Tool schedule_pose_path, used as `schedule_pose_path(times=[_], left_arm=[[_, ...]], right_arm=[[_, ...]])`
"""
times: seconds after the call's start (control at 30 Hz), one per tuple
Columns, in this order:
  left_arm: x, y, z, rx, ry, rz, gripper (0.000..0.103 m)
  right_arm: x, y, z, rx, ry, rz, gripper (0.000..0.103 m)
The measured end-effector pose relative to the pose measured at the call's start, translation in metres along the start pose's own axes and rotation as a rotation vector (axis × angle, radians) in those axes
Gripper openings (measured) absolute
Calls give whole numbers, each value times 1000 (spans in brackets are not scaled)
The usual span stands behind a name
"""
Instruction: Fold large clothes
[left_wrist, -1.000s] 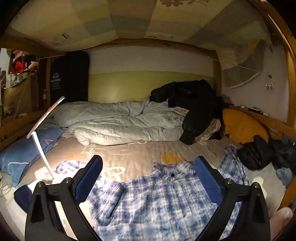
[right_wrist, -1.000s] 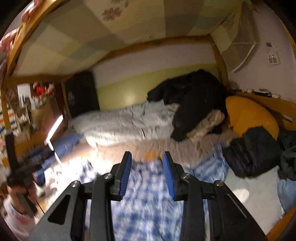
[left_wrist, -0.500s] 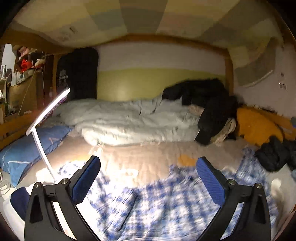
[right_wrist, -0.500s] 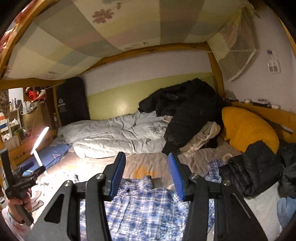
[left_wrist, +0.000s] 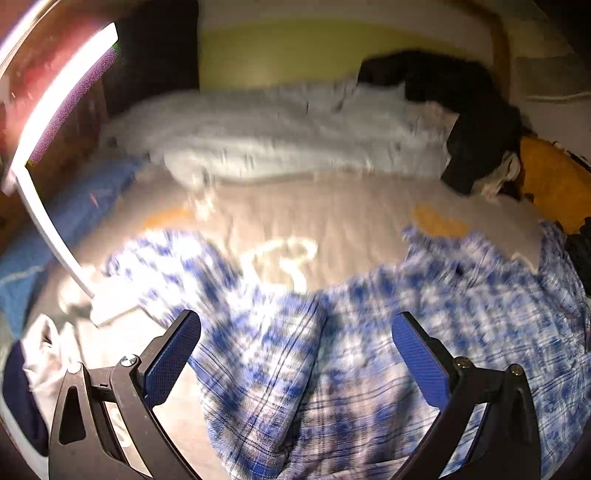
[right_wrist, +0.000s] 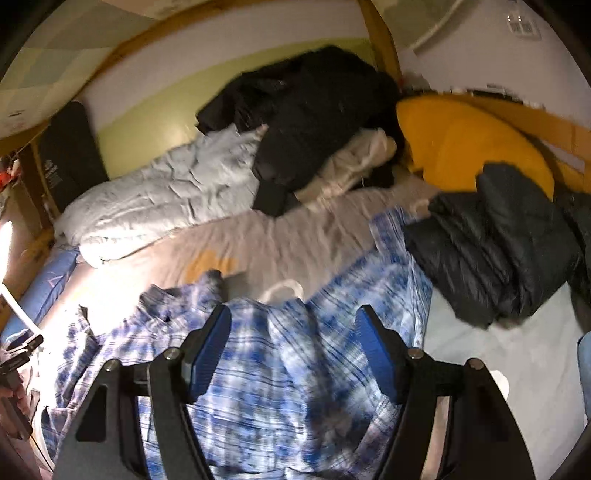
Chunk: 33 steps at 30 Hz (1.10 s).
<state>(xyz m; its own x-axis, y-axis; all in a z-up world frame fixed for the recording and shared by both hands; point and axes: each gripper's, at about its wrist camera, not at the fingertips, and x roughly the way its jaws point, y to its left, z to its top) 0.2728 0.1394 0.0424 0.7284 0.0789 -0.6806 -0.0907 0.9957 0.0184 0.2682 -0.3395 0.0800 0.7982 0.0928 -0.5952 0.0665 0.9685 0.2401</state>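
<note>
Left tongs (left_wrist: 295, 347) apart, right tongs (right_wrist: 293, 341) opening, both over the outspread plaid shirt (right_wrist: 258, 398), nothing gripped

Dim room, glaring desk lamp (left_wrist: 55, 110) at left, motion blur throughout, fisheye bending, dark vignetted corners

Motion blur smears the blue-and-white plaid cotton shirt (left_wrist: 369, 350) in both views, so its buttons and seams cannot be made out. Its lower hem runs off the bottom edge. The crumpled pale grey quilt (left_wrist: 277, 140) is blurred too. The black padded jacket (right_wrist: 498, 240) is cut by the right edge.
</note>
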Motion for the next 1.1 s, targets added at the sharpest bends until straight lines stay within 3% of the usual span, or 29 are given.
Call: schedule_pose_path(times=[0.13,0.23,0.33,0.4,0.47,0.57,0.73,0.77,0.8,0.87,1.0,1.1], left_arm=[[38,3,-13,34,140,37,103],[68,3,-29,60,251,77,91],[87,11,-38,49,309,149,62],[88,26,-40,-24,307,144,15],[84,40,-38,-82,287,167,1],[72,56,-35,-120,242,235,0],[60,76,-30,-196,222,128,2],[57,79,-25,-194,220,121,17],[55,83,-24,-202,218,132,47],[49,98,-22,-259,186,146,71],[56,113,-22,-297,210,137,69],[73,126,-25,-344,239,83,68]], right_arm=[[11,-13,-3,40,39,-4,70],[17,-12,-5,38,60,-17,70],[21,-8,-5,20,68,-22,70],[20,-5,-6,5,66,-25,70],[19,-3,-7,-14,59,-39,70],[20,-2,-8,-28,57,-55,70],[22,-5,-8,-15,68,-53,70],[22,-5,-8,-14,68,-53,70],[22,-5,-8,-14,69,-52,70],[21,-4,-8,-16,69,-49,70],[23,-2,-9,-27,75,-49,70],[25,0,-11,-35,82,-47,71]])
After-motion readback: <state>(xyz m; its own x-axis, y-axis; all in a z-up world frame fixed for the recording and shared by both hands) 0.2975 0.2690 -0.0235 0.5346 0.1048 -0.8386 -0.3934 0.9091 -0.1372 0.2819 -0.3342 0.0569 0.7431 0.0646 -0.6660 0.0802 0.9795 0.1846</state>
